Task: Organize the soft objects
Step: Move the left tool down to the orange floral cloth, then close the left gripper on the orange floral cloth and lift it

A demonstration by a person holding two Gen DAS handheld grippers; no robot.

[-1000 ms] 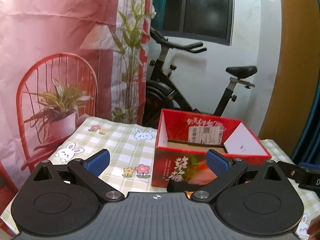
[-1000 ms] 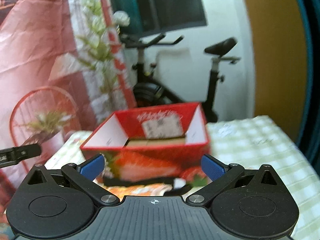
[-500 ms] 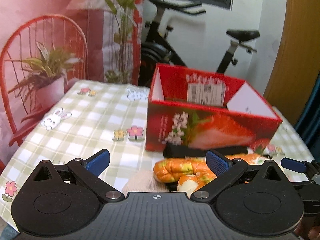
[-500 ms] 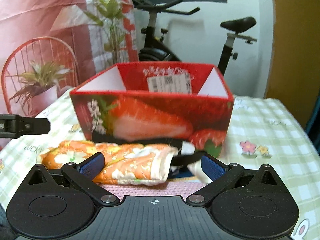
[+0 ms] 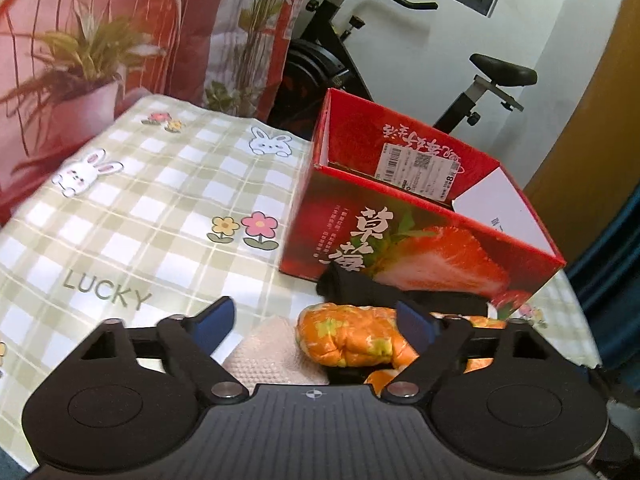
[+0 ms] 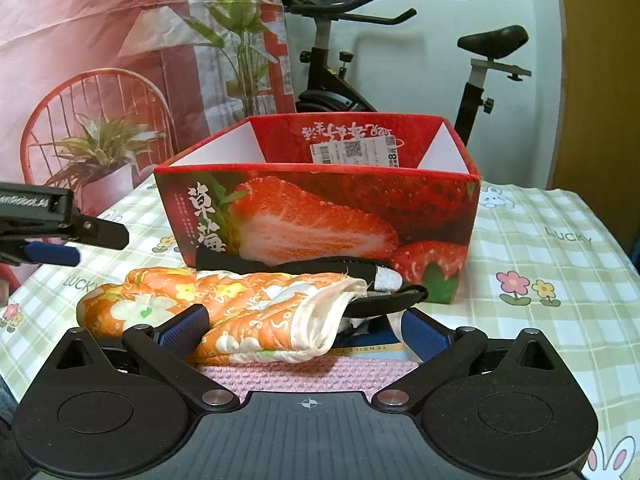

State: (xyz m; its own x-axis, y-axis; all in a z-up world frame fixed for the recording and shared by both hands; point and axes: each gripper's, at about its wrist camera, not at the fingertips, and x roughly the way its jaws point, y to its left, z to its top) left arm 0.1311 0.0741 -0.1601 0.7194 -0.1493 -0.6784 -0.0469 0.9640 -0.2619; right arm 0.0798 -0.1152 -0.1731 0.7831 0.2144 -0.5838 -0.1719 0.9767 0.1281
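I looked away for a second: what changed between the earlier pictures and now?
Both grippers dropped and tilted down toward the table: the left gripper and right gripper now hang open over the orange floral mitt, which earlier was hardly seen. Nothing was grasped. The strawberry box stayed put.

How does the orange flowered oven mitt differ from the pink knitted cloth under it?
The orange flowered oven mitt is puffy, printed with flowers, and lies on top; the pink knitted cloth is flat, plain, with a woven texture, and mostly covered. Both lie on the checked tablecloth before the strawberry box, ungrasped.
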